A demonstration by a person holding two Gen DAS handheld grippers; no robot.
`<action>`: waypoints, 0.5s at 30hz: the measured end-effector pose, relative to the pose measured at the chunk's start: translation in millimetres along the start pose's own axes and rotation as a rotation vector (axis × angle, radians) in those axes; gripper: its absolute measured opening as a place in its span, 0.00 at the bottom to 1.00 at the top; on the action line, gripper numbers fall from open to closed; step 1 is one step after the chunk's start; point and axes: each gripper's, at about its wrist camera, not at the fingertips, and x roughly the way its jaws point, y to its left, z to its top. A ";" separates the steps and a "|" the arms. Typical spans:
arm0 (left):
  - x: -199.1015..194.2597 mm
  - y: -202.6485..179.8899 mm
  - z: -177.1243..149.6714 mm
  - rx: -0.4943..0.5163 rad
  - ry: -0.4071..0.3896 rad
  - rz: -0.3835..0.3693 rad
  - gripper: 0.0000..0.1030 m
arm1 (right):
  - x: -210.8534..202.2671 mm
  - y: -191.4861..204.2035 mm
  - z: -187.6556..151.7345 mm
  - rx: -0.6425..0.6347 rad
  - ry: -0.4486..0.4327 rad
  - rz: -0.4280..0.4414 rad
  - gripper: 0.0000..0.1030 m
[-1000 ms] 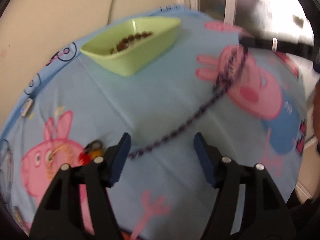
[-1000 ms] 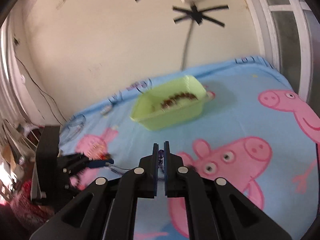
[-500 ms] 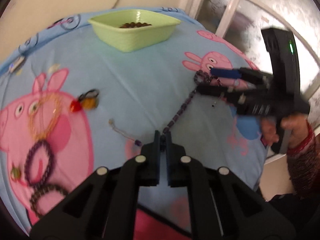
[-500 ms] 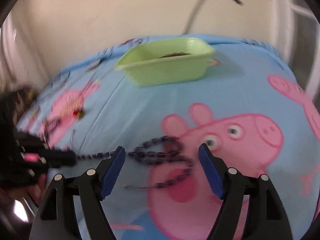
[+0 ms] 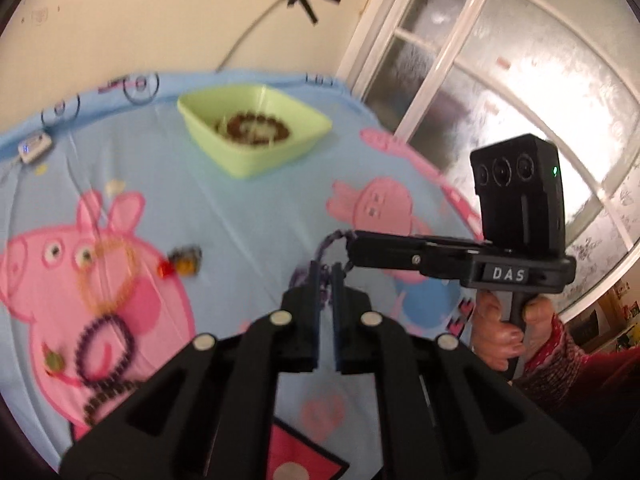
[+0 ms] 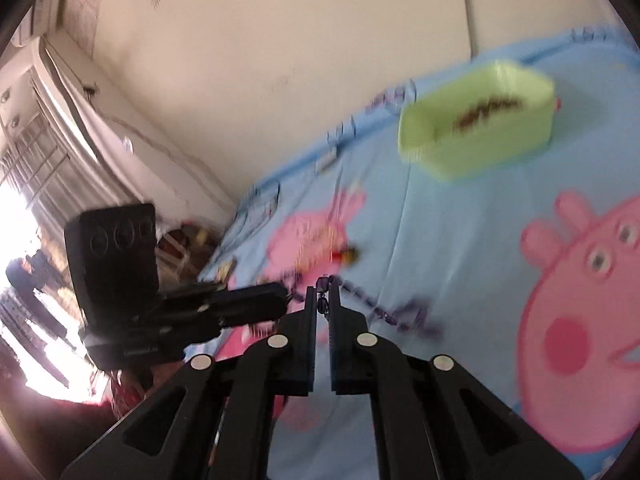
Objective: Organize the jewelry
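Note:
My left gripper (image 5: 326,270) is shut on one end of a purple bead necklace (image 5: 328,246) and holds it above the blue cartoon sheet. My right gripper (image 6: 323,294) is shut on the other end of the necklace (image 6: 400,316), whose slack trails blurred over the sheet. The two grippers are close together; the right gripper (image 5: 352,246) shows in the left wrist view and the left gripper (image 6: 282,294) in the right wrist view. A green tray (image 5: 256,140) holding a brown bead string stands at the far side; it also shows in the right wrist view (image 6: 476,132).
On the sheet's left lie a gold chain (image 5: 108,276), a red and yellow charm (image 5: 182,262), a purple bracelet (image 5: 106,344) and a dark bead bracelet (image 5: 104,398). A small white device (image 5: 36,146) lies at the far left edge. A window is to the right.
Both grippers have lifted with the necklace and come close together. The right gripper, open half a second ago, has shut on the necklace's end. The left gripper shut on it before that.

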 end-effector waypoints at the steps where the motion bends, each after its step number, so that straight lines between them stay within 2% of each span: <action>1: -3.8 -0.6 5.7 -0.004 -0.014 -0.011 0.04 | -3.1 2.1 2.4 -0.008 -0.007 -0.006 0.00; 4: -12.2 -3.1 20.8 -0.005 -0.049 -0.044 0.04 | -12.0 8.8 10.4 -0.032 -0.022 -0.010 0.00; 8: -17.8 -6.8 40.6 0.012 -0.077 -0.052 0.04 | -27.7 19.5 28.7 -0.060 -0.075 0.001 0.00; 15: -20.0 -16.8 89.6 0.067 -0.121 -0.032 0.05 | -44.9 34.1 80.4 -0.125 -0.162 -0.017 0.00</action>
